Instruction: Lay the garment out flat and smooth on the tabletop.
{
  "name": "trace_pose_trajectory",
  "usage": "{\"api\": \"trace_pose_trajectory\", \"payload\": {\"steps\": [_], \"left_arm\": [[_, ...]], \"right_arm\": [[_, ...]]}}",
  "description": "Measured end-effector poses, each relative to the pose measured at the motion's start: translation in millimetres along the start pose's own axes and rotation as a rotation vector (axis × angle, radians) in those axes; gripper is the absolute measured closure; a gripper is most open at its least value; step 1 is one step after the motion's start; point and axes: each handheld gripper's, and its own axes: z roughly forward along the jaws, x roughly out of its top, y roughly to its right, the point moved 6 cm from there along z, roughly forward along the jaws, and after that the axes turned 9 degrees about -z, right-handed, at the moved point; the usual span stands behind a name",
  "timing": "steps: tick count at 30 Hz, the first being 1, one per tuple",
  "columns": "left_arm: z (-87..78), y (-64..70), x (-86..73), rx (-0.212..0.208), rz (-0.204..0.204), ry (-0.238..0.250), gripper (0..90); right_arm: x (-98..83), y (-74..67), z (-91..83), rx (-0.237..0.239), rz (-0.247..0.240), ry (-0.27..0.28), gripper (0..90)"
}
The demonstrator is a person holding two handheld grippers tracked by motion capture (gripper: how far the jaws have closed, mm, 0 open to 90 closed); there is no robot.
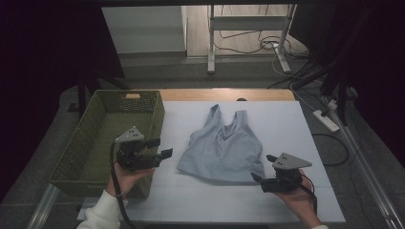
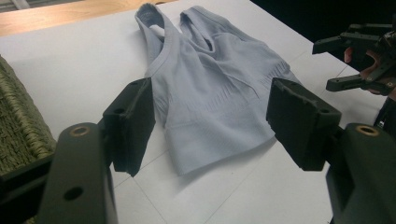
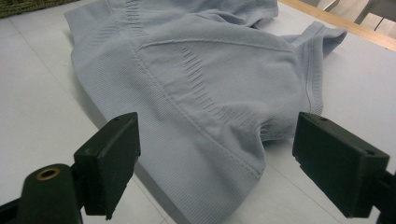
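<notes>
Flat between both open grippers: tank top (image 1: 222,148), near right gripper (image 1: 263,177).

No readable text, label or number anywhere.

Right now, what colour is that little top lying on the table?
The top is pale blue-grey with ribbed bands, clearest in the right gripper view.

White-topped table (image 1: 305,143) with a wooden strip along the far edge. A light blue tank top (image 1: 223,147) lies flat mid-table, and a green woven basket (image 1: 76,160) sits at the left edge.
</notes>
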Motion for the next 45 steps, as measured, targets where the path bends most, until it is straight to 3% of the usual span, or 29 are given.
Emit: {"api": "trace_pose_trajectory", "payload": {"steps": [13, 35, 45], "left_arm": [[0.5, -1.2, 1.4, -0.01, -0.009, 0.008, 32.5], [1.6, -4.4, 2.0, -0.005, -0.007, 0.007, 32.5], [2.0, -4.8, 4.3, -0.009, -0.008, 0.012, 32.5]], "right_arm": [[3.8, -4.3, 2.2, 0.011, -0.008, -0.002, 15.4], [18.0, -19.2, 23.2, 0.03, -0.024, -0.025, 16.1], [31.1, -43.8, 41.6, 0.106, -0.072, -0.024, 20.0]]}}
